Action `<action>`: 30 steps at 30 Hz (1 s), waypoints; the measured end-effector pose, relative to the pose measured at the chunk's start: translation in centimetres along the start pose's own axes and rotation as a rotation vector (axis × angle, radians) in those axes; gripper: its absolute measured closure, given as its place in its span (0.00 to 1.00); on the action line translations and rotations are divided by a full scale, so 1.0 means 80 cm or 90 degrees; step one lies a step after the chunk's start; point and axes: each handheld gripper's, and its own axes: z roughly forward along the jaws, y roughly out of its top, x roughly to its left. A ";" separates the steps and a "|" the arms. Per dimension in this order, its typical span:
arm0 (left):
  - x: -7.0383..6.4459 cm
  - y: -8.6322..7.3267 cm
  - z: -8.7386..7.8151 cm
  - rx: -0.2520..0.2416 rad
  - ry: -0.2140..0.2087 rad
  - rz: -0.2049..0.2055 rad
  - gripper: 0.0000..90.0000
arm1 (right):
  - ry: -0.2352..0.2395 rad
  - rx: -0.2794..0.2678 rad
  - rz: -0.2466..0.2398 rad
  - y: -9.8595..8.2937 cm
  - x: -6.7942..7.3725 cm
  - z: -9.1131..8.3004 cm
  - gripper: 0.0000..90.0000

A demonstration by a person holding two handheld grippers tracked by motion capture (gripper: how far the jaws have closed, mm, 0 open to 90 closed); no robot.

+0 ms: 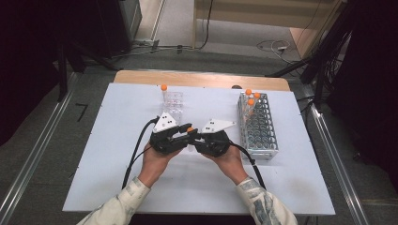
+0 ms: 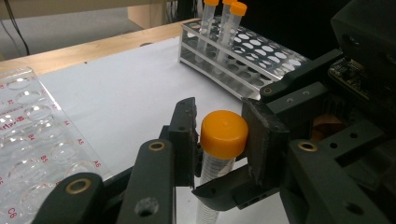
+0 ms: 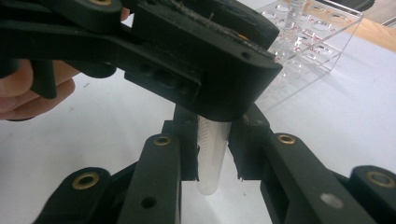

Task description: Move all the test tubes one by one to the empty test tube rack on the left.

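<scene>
Left tool (image 2: pixel 219 140) jaws clamp orange screw cap of clear plastic tube (image 2: pixel 212 172). Right tool (image 3: pixel 212 154) jaws grip tube's lower body, rounded tip below them. Tube upright, long axis vertical, cap up, held above white bench (image 1: pixel 117 154) between clear acrylic rack (image 1: pixel 172 104) and metal wire rack (image 1: pixel 258 129).

Grey floor (image 1: pixel 42 140) seen around white tabletop (image 1: pixel 122 178); metal rails (image 1: pixel 28 164) flank both side edges; cables (image 1: pixel 277 46) strewn beyond far edge.
</scene>
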 end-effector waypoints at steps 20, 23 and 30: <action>0.006 0.003 -0.006 -0.011 -0.002 -0.016 0.79 | -0.001 -0.008 0.011 0.002 -0.002 -0.013 0.45; 0.014 0.006 -0.011 -0.013 -0.001 -0.025 0.79 | -0.015 -0.008 0.015 0.001 -0.004 -0.021 0.38; 0.030 0.021 -0.021 -0.016 0.014 -0.037 0.79 | -0.035 -0.015 0.032 -0.002 -0.014 -0.039 0.36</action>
